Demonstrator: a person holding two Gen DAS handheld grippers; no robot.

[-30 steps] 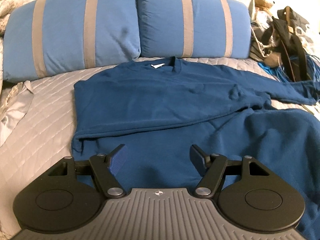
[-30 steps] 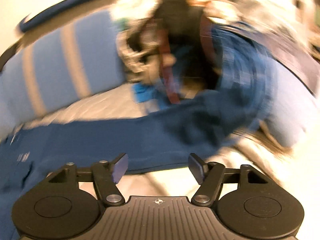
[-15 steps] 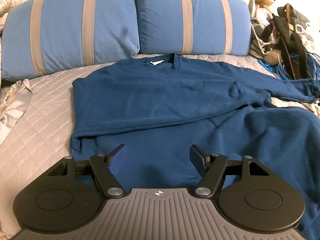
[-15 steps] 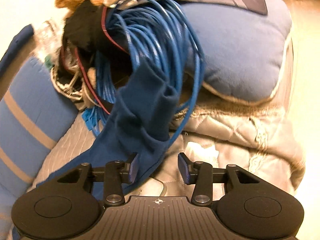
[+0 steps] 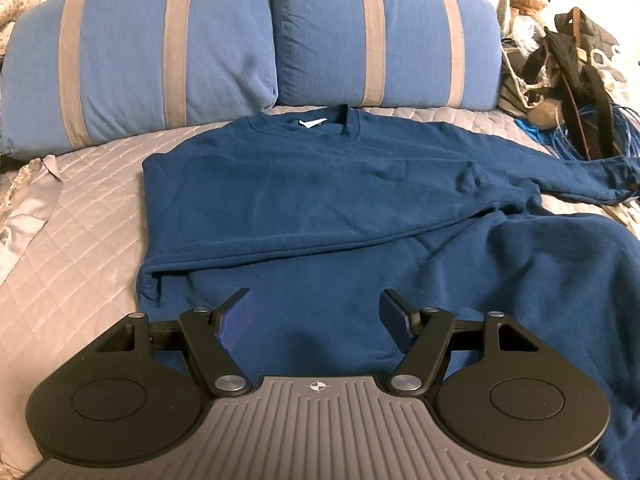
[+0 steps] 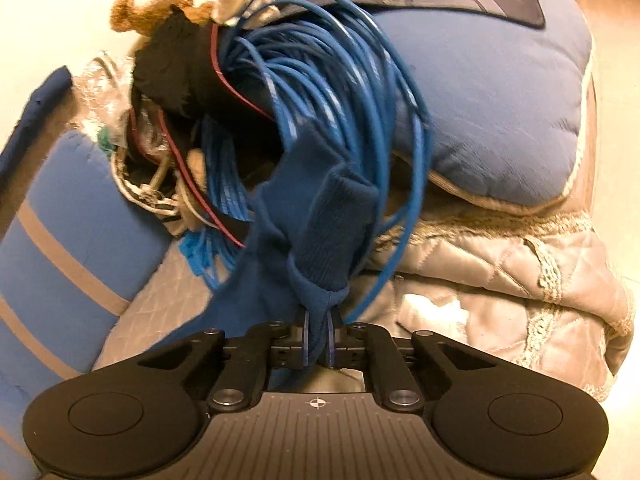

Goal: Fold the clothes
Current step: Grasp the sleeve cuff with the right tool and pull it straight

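A navy sweatshirt lies flat on the grey quilted bed, collar toward the pillows, its left sleeve folded across the body. Its right sleeve stretches out to the right edge. My left gripper is open and empty, hovering over the sweatshirt's lower hem. In the right wrist view my right gripper is shut on the sleeve cuff, which bunches up in front of the fingers next to a coil of blue cable.
Two blue pillows with grey stripes stand at the head of the bed. A pile with a teddy bear, black straps and blue cable lies at the right. A large blue cushion rests on a beige quilt.
My right gripper swung toward the sleeve end, then closed on the cuff. My left gripper rose and drew back slightly, staying open over the hem.
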